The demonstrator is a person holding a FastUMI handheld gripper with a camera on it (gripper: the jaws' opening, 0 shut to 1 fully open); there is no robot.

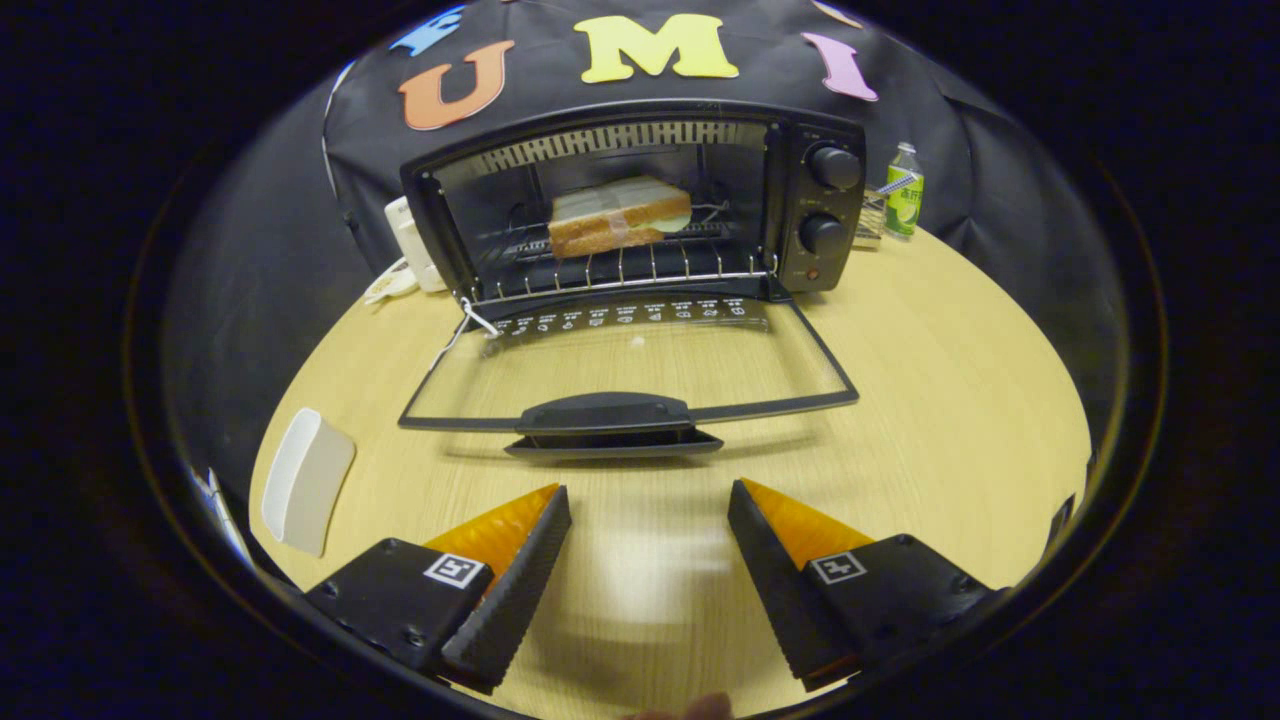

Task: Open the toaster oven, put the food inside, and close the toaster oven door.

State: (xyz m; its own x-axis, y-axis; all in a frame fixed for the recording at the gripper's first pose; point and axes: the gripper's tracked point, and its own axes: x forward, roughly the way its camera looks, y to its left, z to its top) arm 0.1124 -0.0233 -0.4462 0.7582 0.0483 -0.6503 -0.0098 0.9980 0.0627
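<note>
Gripper view, toaster oven [640, 210] door down, sandwich [618, 216] on rack, gripper [648, 500] spread, empty.

A black boxy metal toaster oven [640, 210] stands at the far side of the pale wooden table, two round knobs on its right panel. Its glass door [630, 365] lies folded flat toward the near side, its black handle [605, 412] nearest. A toasted sandwich [618, 217], seemingly with a pale green filling, rests on the wire rack [620, 268] inside

Gripper [649, 500]: ribbed wedge fingers [515, 590], square tags, screws.
</note>
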